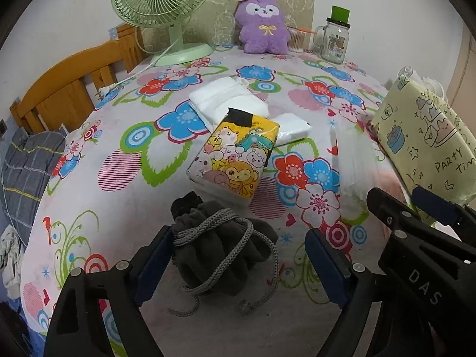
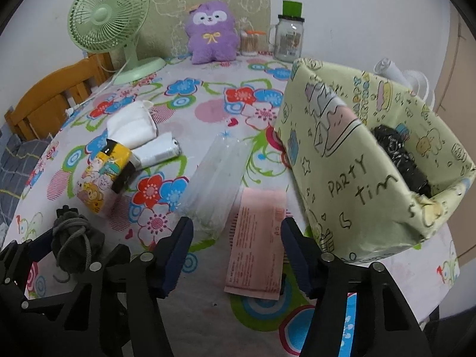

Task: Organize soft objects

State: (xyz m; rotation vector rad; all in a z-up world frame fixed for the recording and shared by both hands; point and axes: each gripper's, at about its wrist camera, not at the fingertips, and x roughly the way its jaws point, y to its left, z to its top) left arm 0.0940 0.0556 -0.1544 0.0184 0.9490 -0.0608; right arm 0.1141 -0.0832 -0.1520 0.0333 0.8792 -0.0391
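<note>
My left gripper (image 1: 238, 253) is open around a dark grey drawstring pouch (image 1: 220, 253) that lies on the floral tablecloth (image 1: 119, 184); the left finger touches it. My right gripper (image 2: 236, 253) is open over a pink packet (image 2: 255, 253) lying flat. A yellow cartoon tissue pack (image 1: 235, 163) lies beyond the pouch, with white folded cloths (image 1: 229, 101) behind it. A clear plastic bag (image 2: 217, 172) lies in the middle. The pale green fabric box (image 2: 357, 160) marked "PARTY" stands at the right and holds a black item (image 2: 398, 154).
A green fan (image 1: 160, 3), a purple plush (image 1: 263, 23), a cotton swab jar (image 2: 250, 43) and a glass mug jar (image 2: 290, 38) stand along the back. A wooden chair (image 1: 65, 89) is at the left edge. The pouch also shows in the right wrist view (image 2: 74, 244).
</note>
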